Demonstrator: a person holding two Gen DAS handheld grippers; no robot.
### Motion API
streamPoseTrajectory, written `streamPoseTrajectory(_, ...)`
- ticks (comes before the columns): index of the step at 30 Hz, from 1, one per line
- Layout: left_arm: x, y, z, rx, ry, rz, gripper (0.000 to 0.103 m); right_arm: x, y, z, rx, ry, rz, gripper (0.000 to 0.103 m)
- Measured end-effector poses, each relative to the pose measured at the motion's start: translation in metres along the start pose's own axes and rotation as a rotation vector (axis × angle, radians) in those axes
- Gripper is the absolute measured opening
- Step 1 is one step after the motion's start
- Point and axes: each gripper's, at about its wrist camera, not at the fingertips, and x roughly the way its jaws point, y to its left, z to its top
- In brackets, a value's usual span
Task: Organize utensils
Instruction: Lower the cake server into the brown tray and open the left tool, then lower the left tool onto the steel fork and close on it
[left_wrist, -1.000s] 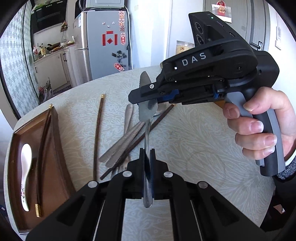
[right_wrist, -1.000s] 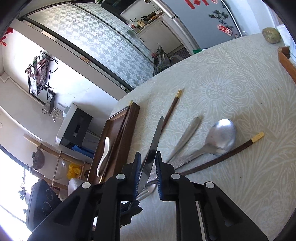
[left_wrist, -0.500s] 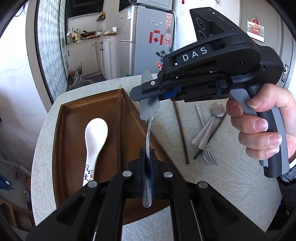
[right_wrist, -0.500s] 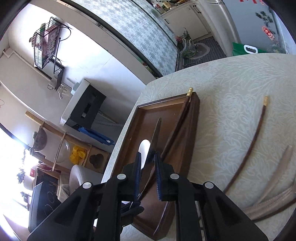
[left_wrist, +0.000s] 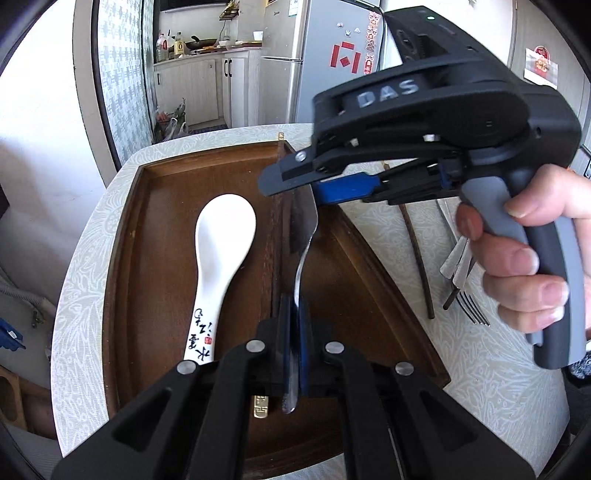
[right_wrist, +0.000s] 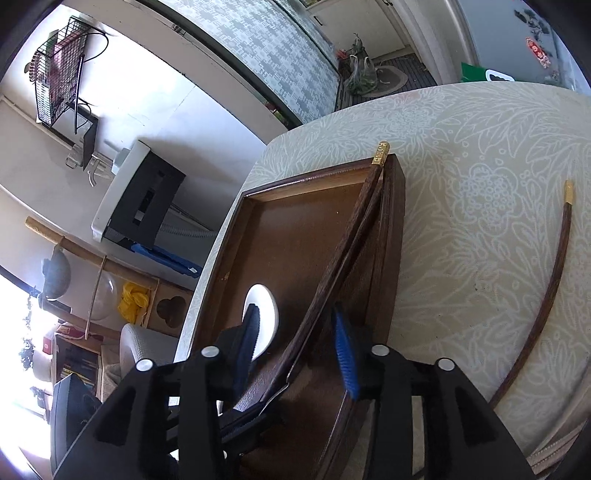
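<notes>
My left gripper (left_wrist: 294, 332) is shut on the handle of a steel table knife (left_wrist: 303, 236) and holds it over the brown wooden tray (left_wrist: 155, 206). The knife blade points away, under the right gripper (left_wrist: 291, 181), which hovers just above it. In the right wrist view the right gripper (right_wrist: 299, 343) is open, its blue pads (right_wrist: 345, 354) apart, with the blade no longer between them. A white ceramic spoon (left_wrist: 221, 258) and a dark chopstick (right_wrist: 354, 229) lie in the tray (right_wrist: 295, 236).
On the patterned tablecloth right of the tray lie a chopstick (left_wrist: 417, 254), a fork (left_wrist: 472, 310) and other steel utensils (left_wrist: 454, 258). Another chopstick (right_wrist: 550, 280) lies on the table in the right wrist view. The table edge runs close behind the tray.
Both grippers carried the knife left from the utensil pile to over the tray. The right gripper, shut on the blade before, has opened and let it go.
</notes>
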Motion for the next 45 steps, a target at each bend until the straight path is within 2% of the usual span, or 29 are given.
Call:
streamPoseTrajectory(2,-0.001,0.000,-0.001,-0.003,-0.001,0.002,0.005,-0.014,0.000,-0.003,-0.017,-0.010,-0.004,0.058)
streamPoseTrajectory(3,-0.002,0.000,-0.002,-0.005,-0.002,0.001,0.005,-0.023,-0.001,-0.006,-0.033,-0.014,-0.016,0.065)
streamPoseTrajectory(5,-0.004,-0.003,-0.004,0.007,-0.008,0.003,0.009,-0.041,-0.005,-0.013,-0.058,-0.027,-0.033,0.068)
streamPoseTrajectory(6,-0.007,-0.005,-0.005,0.017,-0.015,0.006,0.025,-0.054,-0.009,-0.018,-0.071,-0.034,-0.042,0.068)
streamPoseTrajectory(8,-0.014,-0.008,-0.005,0.025,-0.048,-0.013,0.049,-0.078,-0.019,-0.026,-0.086,-0.058,-0.070,0.068)
streamPoseTrajectory(10,-0.022,-0.013,-0.003,0.045,-0.068,-0.009,0.054,-0.106,-0.035,-0.033,-0.097,-0.089,-0.115,0.068)
streamPoseTrajectory(12,-0.033,-0.021,0.000,0.073,-0.102,-0.026,0.067,-0.131,-0.057,-0.040,-0.078,-0.122,-0.152,0.070)
streamPoseTrajectory(15,-0.046,-0.043,0.002,0.148,-0.136,-0.067,0.071,-0.162,-0.093,-0.048,-0.015,-0.168,-0.177,0.070)
streamPoseTrajectory(19,-0.045,-0.081,-0.003,0.238,-0.130,-0.146,0.072,-0.181,-0.134,-0.061,0.083,-0.205,-0.150,0.070)
streamPoseTrajectory(23,-0.028,-0.115,-0.001,0.316,-0.101,-0.182,0.072,-0.188,-0.151,-0.070,0.108,-0.226,-0.115,0.070)
streamPoseTrajectory(27,-0.008,-0.135,0.007,0.368,-0.071,-0.191,0.058,-0.187,-0.159,-0.074,0.106,-0.252,-0.054,0.070)
streamPoseTrajectory(29,0.003,-0.139,0.014,0.377,-0.053,-0.177,0.053,-0.184,-0.160,-0.075,0.107,-0.248,-0.042,0.070)
streamPoseTrajectory(32,0.017,-0.136,0.024,0.347,-0.031,-0.176,0.051,-0.178,-0.163,-0.076,0.105,-0.238,-0.044,0.070)
streamPoseTrajectory(39,0.045,-0.136,0.034,0.339,0.033,-0.203,0.051,-0.180,-0.159,-0.078,0.084,-0.243,-0.037,0.070)
streamPoseTrajectory(45,0.063,-0.142,0.037,0.351,0.074,-0.187,0.051,-0.181,-0.163,-0.080,0.091,-0.246,-0.019,0.070)
